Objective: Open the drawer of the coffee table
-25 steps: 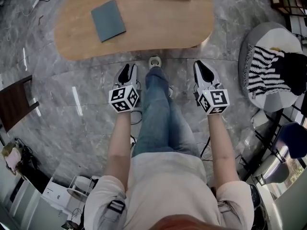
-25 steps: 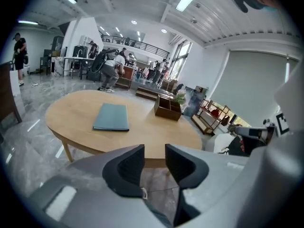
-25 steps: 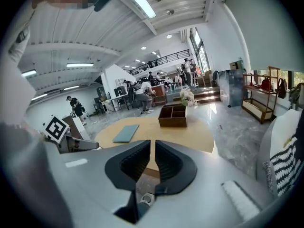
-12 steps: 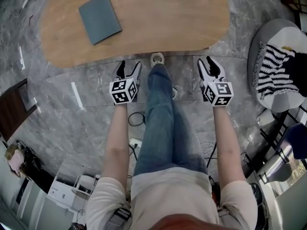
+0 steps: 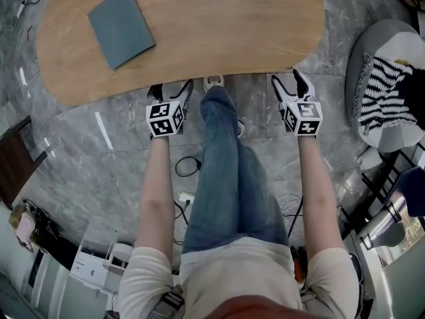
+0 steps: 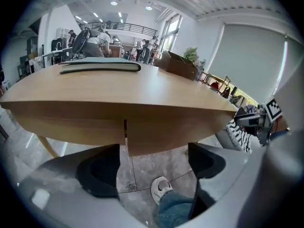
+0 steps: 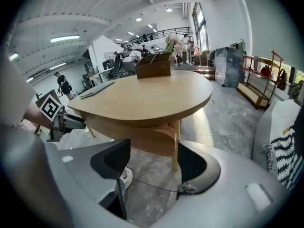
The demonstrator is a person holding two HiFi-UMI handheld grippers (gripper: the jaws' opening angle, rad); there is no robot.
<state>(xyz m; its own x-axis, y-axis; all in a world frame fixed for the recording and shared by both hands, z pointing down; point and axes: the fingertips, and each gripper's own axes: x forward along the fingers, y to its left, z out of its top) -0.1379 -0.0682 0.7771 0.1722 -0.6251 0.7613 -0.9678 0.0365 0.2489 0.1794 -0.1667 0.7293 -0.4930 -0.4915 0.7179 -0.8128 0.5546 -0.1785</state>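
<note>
The left gripper is held at the near edge of the coffee table, its jaws opening with nothing between them. The table's front panel, split by a vertical seam, is seen just ahead. The right gripper, likewise opening and empty, is held near the table's right end.

Large open-plan office or studio hall. Evidence: a high ceiling with strip lights, an upper gallery with a railing, people at desks in the background, open shelving, and a grey marble-look floor with loose cables.
</note>
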